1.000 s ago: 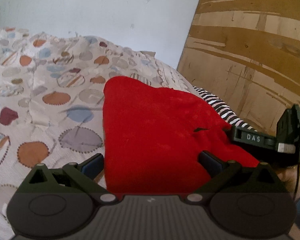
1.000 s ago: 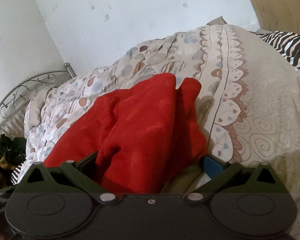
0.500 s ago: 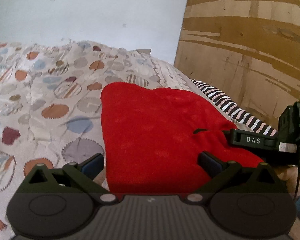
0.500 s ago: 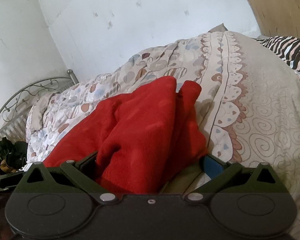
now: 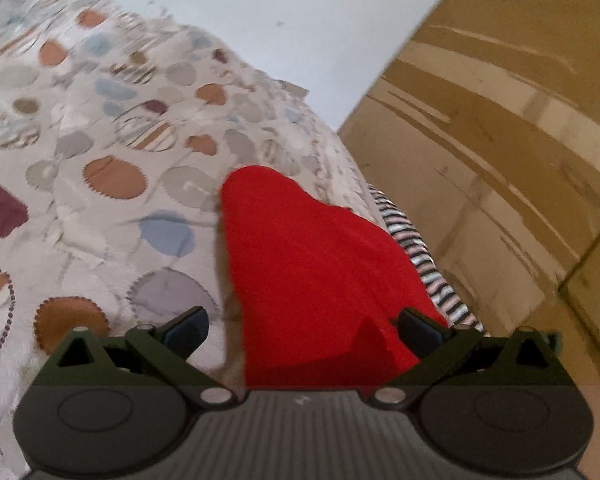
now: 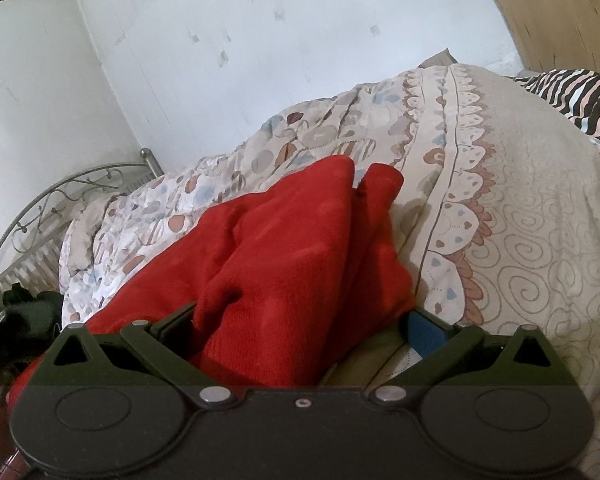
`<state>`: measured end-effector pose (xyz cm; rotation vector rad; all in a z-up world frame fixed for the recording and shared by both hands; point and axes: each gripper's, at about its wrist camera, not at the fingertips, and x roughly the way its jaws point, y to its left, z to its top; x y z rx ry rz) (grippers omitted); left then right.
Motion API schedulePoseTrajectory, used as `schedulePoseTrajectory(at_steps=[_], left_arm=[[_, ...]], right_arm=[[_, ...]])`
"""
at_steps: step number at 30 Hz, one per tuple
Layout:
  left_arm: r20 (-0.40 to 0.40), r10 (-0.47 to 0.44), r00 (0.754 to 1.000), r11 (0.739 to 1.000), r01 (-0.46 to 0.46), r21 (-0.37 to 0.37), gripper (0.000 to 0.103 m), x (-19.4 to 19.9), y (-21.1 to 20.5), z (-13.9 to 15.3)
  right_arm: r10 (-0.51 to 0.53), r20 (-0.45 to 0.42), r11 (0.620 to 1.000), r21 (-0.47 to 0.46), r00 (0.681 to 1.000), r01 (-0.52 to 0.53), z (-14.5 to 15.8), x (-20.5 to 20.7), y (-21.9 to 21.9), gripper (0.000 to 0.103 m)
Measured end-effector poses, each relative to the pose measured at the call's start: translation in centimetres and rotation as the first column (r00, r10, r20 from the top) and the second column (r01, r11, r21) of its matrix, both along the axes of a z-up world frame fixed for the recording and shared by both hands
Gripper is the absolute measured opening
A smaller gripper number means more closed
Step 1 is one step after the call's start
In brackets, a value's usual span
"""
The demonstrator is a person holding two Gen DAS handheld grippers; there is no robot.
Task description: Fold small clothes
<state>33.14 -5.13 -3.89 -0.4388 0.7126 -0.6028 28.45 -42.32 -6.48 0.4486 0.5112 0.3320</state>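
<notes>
A red garment (image 5: 312,264) lies on the patterned bedspread (image 5: 100,184). In the left wrist view it runs from between my fingers up to a rounded far end. My left gripper (image 5: 300,326) is open, its jaws wide apart, with the cloth passing between them. In the right wrist view the red garment (image 6: 284,264) is bunched in folds and fills the gap of my right gripper (image 6: 296,324), which is also open with jaws wide apart. Whether either gripper's pads touch the cloth is hidden.
A striped black, white and pink cloth (image 5: 424,260) lies along the bed's right side, also in the right wrist view (image 6: 580,96). A brown wooden panel (image 5: 500,140) stands to the right. A metal bed frame (image 6: 56,200) and white wall (image 6: 260,40) lie beyond.
The left gripper has tilted and swung, so the garment now looks narrower and the right gripper has left its view. The right wrist view has tipped up slightly; the garment there is unchanged.
</notes>
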Motion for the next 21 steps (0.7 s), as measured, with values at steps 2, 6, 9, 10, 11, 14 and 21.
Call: schedulePoseTrajectory(at_steps=[2,6,9,10,11,14,21], left_arm=[[-0.071,0.018,0.997,1.0,-0.018,0.006,0.102,1.6,0.0,-1.0],[-0.164,0.019,0.986,0.999,-0.013,0.042,0.103,3.4,-0.3,-2.6],[-0.157,0.012,0.988,0.999,-0.006,0.038,0.103,3.5,-0.4,-2.7],[-0.157,0.01,0.988,0.999,-0.004,0.036,0.103,3.6,-0.4,-2.8],[-0.16,0.008,0.987,0.999,-0.003,0.034,0.103,3.7,-0.4,-2.8],[-0.16,-0.003,0.987,0.999,0.009,0.035,0.103,3.8,-0.5,-2.7],[-0.131,-0.009,0.991,0.995,0.022,0.096,0.102,3.7,-1.7,-2.0]], right_arm=[[0.001,0.003,1.0,0.005,1.0,-0.001,0.0,0.0,0.0,0.102],[0.001,0.008,1.0,0.01,1.0,-0.001,0.0,-0.1,-0.1,0.102],[0.001,0.012,1.0,0.018,1.0,-0.002,-0.1,-0.2,-0.2,0.102],[0.001,0.012,1.0,0.022,1.0,-0.002,-0.1,-0.3,-0.2,0.102],[0.006,0.002,1.0,0.029,1.0,-0.006,0.0,-0.1,-0.4,0.102],[0.023,-0.054,0.994,0.11,0.998,-0.017,0.4,0.8,-1.4,0.103],[-0.026,-0.106,0.969,0.241,0.994,0.051,0.7,1.6,-2.8,0.102]])
